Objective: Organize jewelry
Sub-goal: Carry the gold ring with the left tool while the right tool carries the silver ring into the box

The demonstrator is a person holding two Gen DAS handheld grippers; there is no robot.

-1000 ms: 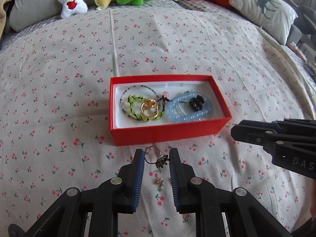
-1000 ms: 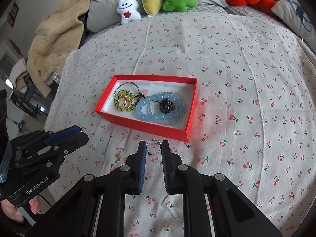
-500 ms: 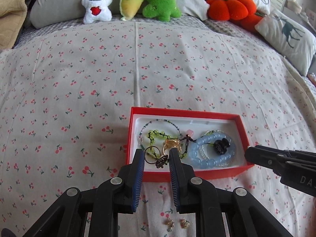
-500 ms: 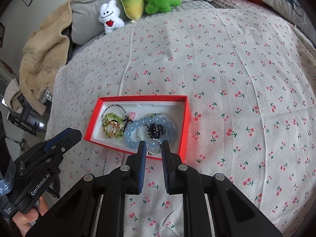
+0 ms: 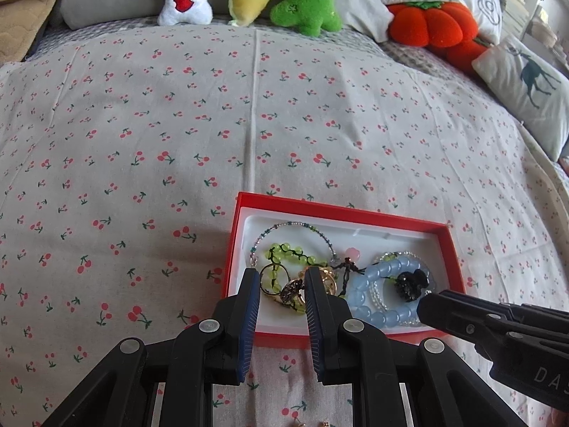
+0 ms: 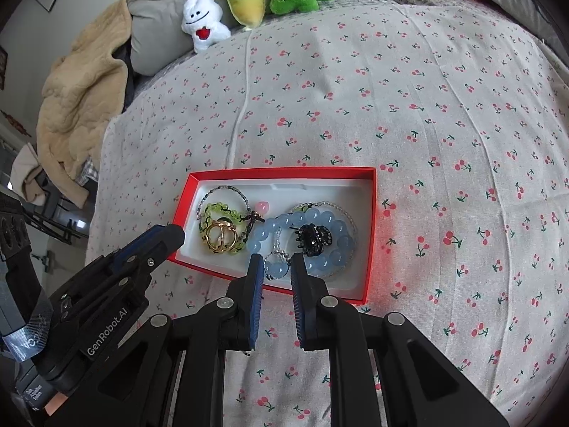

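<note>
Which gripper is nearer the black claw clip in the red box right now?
Right. The right gripper hangs just in front of the black claw clip; the left gripper is over the green beads, farther off.

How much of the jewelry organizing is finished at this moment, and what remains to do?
Mostly done: the red box already holds the blue bead bracelet, green bead bracelet and gold rings. In hand: the left gripper holds a dark-charm ring and the right gripper a small beaded ring, both over the box. Left: releasing them, plus small pieces on the bedsheet.
</note>
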